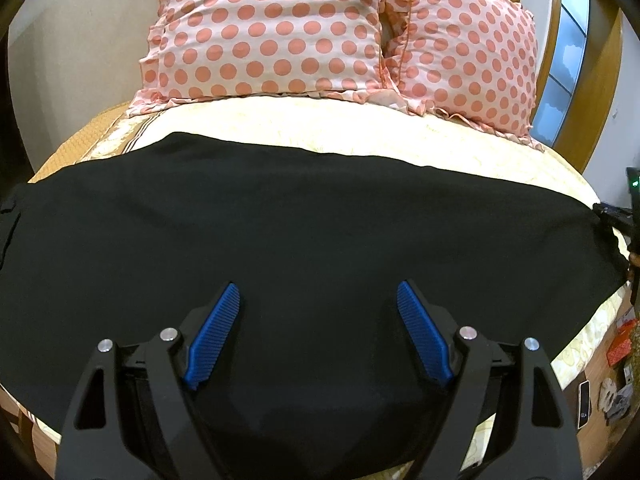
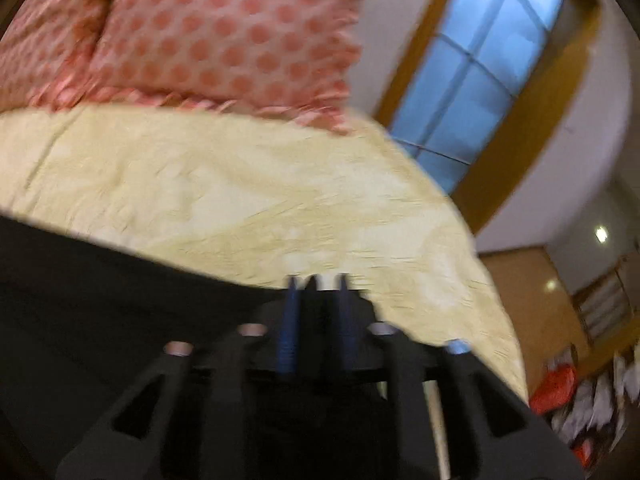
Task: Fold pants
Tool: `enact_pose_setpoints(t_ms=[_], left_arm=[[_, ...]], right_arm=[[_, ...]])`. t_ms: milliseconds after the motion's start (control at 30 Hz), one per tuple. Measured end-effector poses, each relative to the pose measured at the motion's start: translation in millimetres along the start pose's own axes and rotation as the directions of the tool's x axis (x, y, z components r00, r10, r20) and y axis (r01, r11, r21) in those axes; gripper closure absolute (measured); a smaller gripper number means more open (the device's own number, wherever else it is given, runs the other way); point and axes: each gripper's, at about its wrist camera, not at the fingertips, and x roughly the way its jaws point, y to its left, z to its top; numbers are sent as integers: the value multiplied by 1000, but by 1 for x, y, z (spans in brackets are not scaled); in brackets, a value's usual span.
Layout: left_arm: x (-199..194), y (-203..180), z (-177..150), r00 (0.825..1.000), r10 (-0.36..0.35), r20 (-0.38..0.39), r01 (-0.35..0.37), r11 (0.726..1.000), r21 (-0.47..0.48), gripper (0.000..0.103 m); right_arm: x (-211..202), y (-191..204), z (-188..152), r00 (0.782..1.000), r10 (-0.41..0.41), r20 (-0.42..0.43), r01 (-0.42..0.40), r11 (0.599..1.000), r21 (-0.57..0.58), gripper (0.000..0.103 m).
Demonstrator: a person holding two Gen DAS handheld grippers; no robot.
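Left tongs point(image 1: 318, 300) gaped wide, empty, low in frame over the black pants point(image 1: 280, 232) spread across the bed point(image 1: 320, 128). Right tongs point(image 2: 316, 284) looked pinched on a dark cloth edge, though blurred. Most folding seemingly remained.

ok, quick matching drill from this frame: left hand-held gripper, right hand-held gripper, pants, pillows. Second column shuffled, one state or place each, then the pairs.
Things:
1. left hand-held gripper
2. right hand-held gripper
3. pants
4. pillows

States/places:
A. propped at the head of the bed
B. pads wide apart, above the black cloth
C. spread flat across the bed
D. pads drawn close together, black cloth between them

Pairs: 1-B, 2-D, 3-C, 4-A
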Motion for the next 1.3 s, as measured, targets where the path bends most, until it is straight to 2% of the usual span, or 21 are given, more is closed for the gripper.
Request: enact_pose_setpoints(t_ms=[33, 67, 100, 167, 267, 367, 433, 567, 667, 733, 767, 833, 867, 967, 1033, 1100, 1200, 1267, 1300], left_arm=[[-1, 1, 0, 1000, -2, 2, 2, 1000, -3, 22], [-1, 2, -1, 1000, -6, 4, 6, 1000, -6, 22], [-1, 3, -1, 1000, -10, 5, 10, 1000, -10, 22], [-1, 5, -2, 1000, -16, 5, 16, 1000, -17, 22], [-1, 4, -2, 1000, -23, 8, 23, 1000, -18, 20], [-1, 3, -3, 999, -31, 8, 31, 999, -17, 20], [-3, 2, -3, 999, -39, 10, 40, 999, -13, 20], [-4, 0, -5, 999, -41, 9, 41, 999, -8, 20], [-5, 0, -5, 999, -40, 9, 41, 999, -10, 20], [-5, 0, -5, 999, -41, 10, 41, 999, -10, 20], [-6, 0, -5, 999, -41, 10, 41, 999, -10, 20], [-6, 0, -5, 999, -41, 10, 41, 999, -9, 20], [-6, 0, -5, 999, -40, 11, 40, 999, -8, 20], [-9, -1, -4, 999, -40, 12, 40, 999, -7, 20], [-11, -1, -4, 999, -41, 16, 41, 999, -5, 20], [-12, -1, -4, 999, -38, 21, 39, 999, -5, 20], [-9, 1, -3, 999, -39, 8, 39, 999, -11, 20], [-10, 0, -3, 999, -39, 9, 39, 999, -9, 20], [-10, 0, -3, 999, -38, 12, 39, 999, -8, 20]], right_arm=[[-9, -11, -1, 999, -45, 29, 44, 998, 49, 32], [-18, -22, -2, 995, -81, 55, 75, 993, 93, 30], [-31, -40, -6, 992, -102, 71, 89, 983, 160, 30], [-39, -62, -17, 995, -94, 43, 80, 966, 245, 30], [-45, -90, -47, 1000, -11, -4, 12, 932, 361, 32], [-48, -98, -77, 997, 73, -37, -49, 896, 441, 41], [-52, -104, -98, 992, 116, -46, -78, 865, 496, 42], [-49, -101, -116, 981, 187, -49, -129, 823, 553, 42], [-43, -96, -117, 973, 228, -34, -171, 814, 555, 53], [-41, -90, -115, 970, 244, -13, -200, 820, 536, 79], [-40, -88, -114, 967, 254, -4, -212, 818, 534, 82], [-42, -86, -110, 965, 261, 33, -238, 815, 528, 94], [-46, -85, -108, 964, 260, 52, -248, 818, 519, 94], [-74, -83, -103, 970, 205, 129, -242, 844, 479, 94], [-89, -82, -103, 975, 168, 146, -217, 858, 465, 94], [-85, -80, -111, 985, 147, 91, -172, 869, 463, 94], [-62, -71, -116, 989, 149, -21, -127, 900, 417, 93], [-65, -65, -110, 996, 90, -29, -72, 922, 379, 75], [-68, -66, -106, 998, 56, -25, -43, 927, 372, 54]])
